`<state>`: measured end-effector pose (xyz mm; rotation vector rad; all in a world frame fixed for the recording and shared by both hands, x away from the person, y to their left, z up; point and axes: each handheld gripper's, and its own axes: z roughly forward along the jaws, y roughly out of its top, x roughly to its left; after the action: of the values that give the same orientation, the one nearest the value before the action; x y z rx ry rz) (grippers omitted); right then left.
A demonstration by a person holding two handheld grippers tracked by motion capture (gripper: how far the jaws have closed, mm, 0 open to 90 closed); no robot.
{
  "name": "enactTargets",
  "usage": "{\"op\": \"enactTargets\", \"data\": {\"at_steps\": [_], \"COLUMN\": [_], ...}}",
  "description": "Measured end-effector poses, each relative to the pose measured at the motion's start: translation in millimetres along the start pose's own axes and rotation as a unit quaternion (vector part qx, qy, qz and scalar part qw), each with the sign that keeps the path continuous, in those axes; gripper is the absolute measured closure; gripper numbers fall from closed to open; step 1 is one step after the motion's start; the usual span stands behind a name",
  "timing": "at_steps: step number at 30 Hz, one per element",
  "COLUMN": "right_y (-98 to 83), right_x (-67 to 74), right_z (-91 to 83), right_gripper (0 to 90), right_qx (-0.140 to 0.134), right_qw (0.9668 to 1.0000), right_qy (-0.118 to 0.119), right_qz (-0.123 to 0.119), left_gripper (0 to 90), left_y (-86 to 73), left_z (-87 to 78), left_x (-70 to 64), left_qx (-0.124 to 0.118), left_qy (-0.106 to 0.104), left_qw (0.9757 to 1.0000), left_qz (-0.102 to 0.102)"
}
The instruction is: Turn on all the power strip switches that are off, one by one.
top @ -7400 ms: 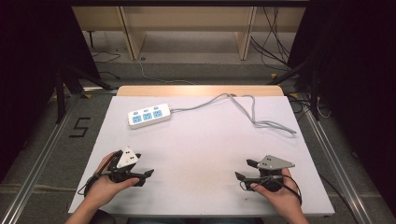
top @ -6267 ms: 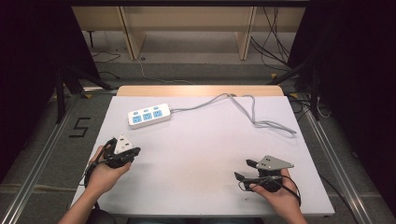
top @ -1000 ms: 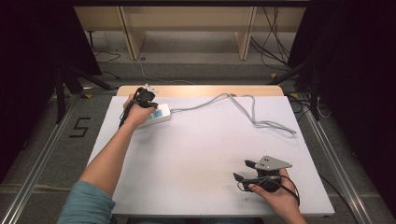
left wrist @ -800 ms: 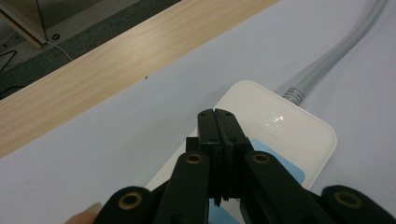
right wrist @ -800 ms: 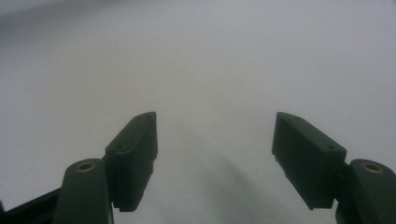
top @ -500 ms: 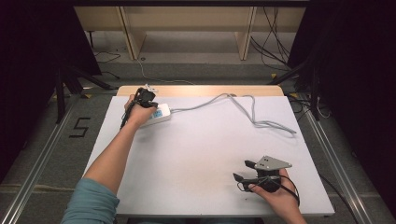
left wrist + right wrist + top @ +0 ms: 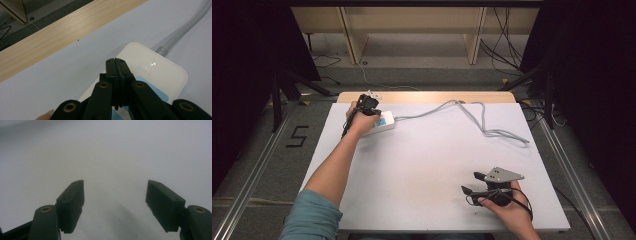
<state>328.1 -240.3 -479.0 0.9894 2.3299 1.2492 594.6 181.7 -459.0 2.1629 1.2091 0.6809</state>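
A white power strip [image 7: 382, 122] with blue socket faces lies at the table's far left, its grey cable [image 7: 472, 112] snaking off to the right. My left gripper [image 7: 368, 102] is over the strip's left part, jaws shut together with nothing between them. In the left gripper view the shut jaws [image 7: 116, 67] point down at the strip [image 7: 160, 72] near its cable end. My right gripper [image 7: 473, 182] rests low near the front right of the table, jaws open and empty; in the right gripper view the gripper [image 7: 115, 200] has its pads wide apart above bare white tabletop.
The white table top [image 7: 427, 170] has a wooden strip [image 7: 432, 96] along its far edge. Beyond it stand a shelf frame and loose cables on the floor. A floor marking "5" [image 7: 297, 136] lies to the left of the table.
Over the last second nothing has visibly moved. Several seconds ago the left gripper was near the front left of the table; it is now far forward at the power strip.
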Motion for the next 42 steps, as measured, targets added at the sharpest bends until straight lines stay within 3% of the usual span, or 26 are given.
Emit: {"op": "enactTargets", "data": {"at_steps": [13, 17, 30, 34, 40, 42], "right_y": [-0.2, -0.3, -0.7, -0.4, -0.2, -0.2], "right_x": [-0.2, -0.3, 0.0, 0.4, 0.4, 1.0], "right_z": [0.7, 0.6, 1.0, 0.4, 0.1, -0.1], "right_gripper": [32.1, 32.2, 32.1, 32.1, 32.1, 32.1], "right_qx": [0.0, 0.001, 0.001, 0.002, 0.001, -0.001], "right_qw": [1.0, 1.0, 1.0, 1.0, 1.0, 1.0], "right_qy": [0.002, 0.002, 0.002, 0.002, 0.001, 0.001], "right_qz": [-0.001, 0.0, 0.0, -0.001, -0.001, -0.002], "left_gripper": [89.7, 89.7, 89.9, 90.0, 89.9, 89.7], "left_y": [1.3, 1.2, 4.8, 4.0, 4.0, 3.7], "left_z": [1.5, 2.0, 3.0, 2.3, 2.2, 2.1], "left_x": [1.2, 2.9, 1.0, 2.2, -1.1, -1.1], "left_qx": [0.01, 0.01, 0.027, 0.029, 0.027, 0.026], "left_qy": [-0.005, -0.011, -0.005, -0.014, -0.004, 0.0], "left_qw": [0.9999, 0.9999, 0.9996, 0.9994, 0.9996, 0.9996], "left_qz": [0.007, -0.005, 0.002, -0.008, 0.004, -0.003]}}
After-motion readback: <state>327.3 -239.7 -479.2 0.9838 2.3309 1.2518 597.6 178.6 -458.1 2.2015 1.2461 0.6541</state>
